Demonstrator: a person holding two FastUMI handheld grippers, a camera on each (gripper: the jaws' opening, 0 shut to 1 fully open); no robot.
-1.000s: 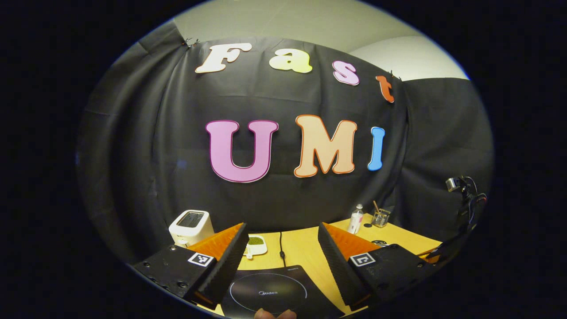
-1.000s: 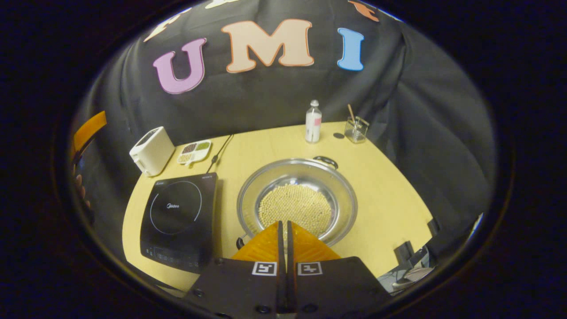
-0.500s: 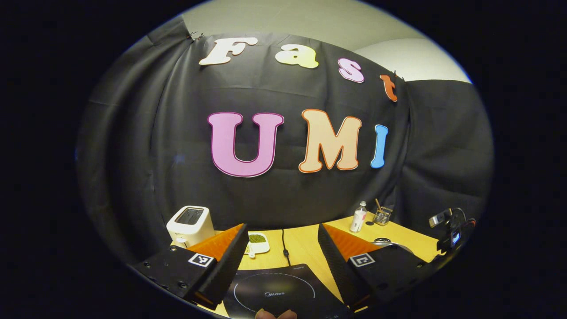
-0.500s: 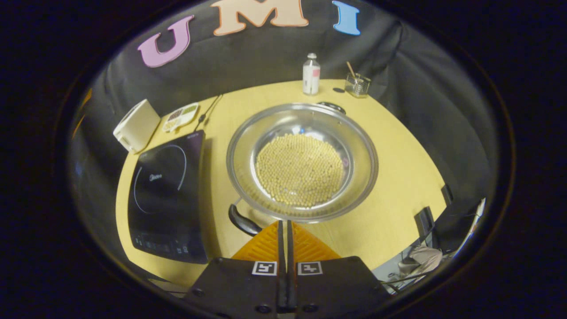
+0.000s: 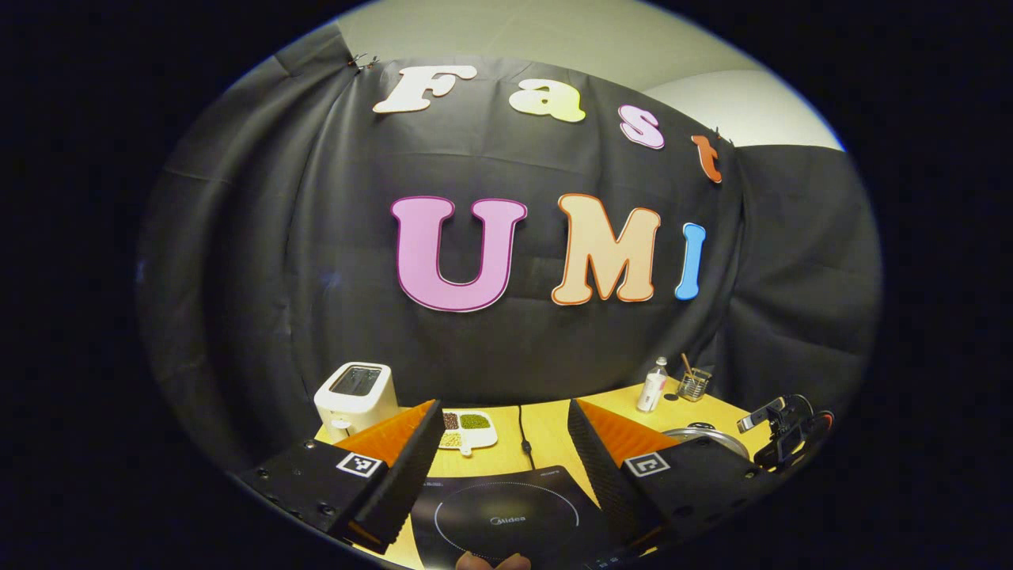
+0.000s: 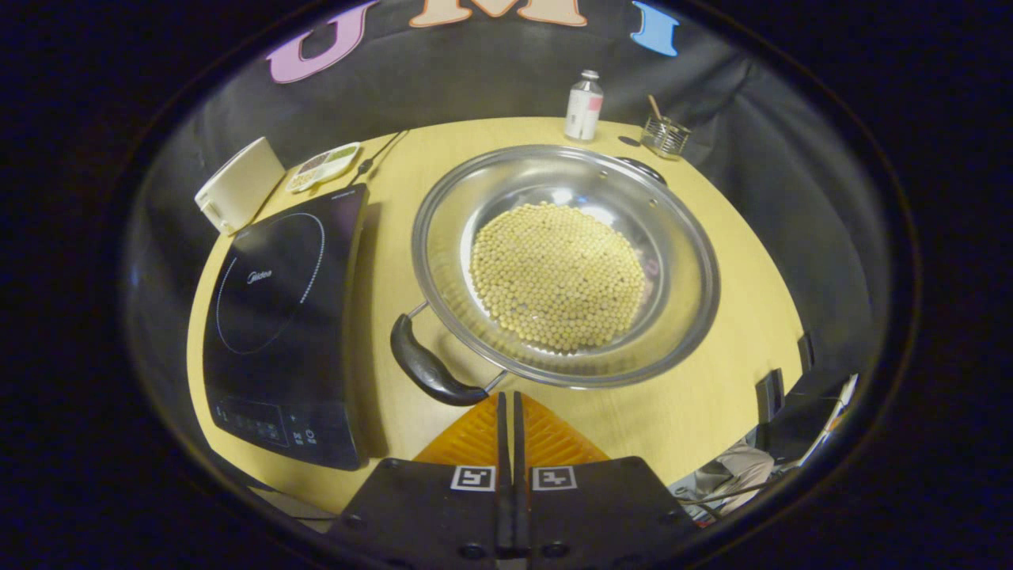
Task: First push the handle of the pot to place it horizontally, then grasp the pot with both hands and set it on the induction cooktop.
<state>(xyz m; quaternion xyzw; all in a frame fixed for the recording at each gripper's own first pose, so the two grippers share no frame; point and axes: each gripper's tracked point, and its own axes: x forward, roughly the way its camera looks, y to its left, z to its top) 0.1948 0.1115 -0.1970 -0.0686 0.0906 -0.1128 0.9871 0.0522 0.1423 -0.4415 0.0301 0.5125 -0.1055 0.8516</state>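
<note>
On the desk (image 6: 396, 190), the pot (image 6: 563, 265) sits beside the induction cooktop (image 6: 277, 317); right tongs (image 6: 507, 408), closed and empty, near its handle (image 6: 427, 366) for pushing; left tongs (image 5: 502, 443) gape, empty.

Looking down on a yellow counter (image 6: 736, 332). Sitting at frame centre: a steel pot (image 6: 566, 265) holding pale round beans (image 6: 558, 275), its black handle (image 6: 427, 366) sticking out at lower left, another handle (image 6: 643, 168) at the upper right rim. Lying left of the pot, apart from it: the black induction cooktop (image 6: 281, 317). Standing along the upper edge: a white toaster (image 6: 237, 186), a divided dish (image 6: 323, 165), a bottle (image 6: 584, 115), a glass jar (image 6: 665, 136). Hovering at bottom centre, just below the near handle: the right gripper (image 6: 506, 400), jaws pressed together with nothing between them.
</note>
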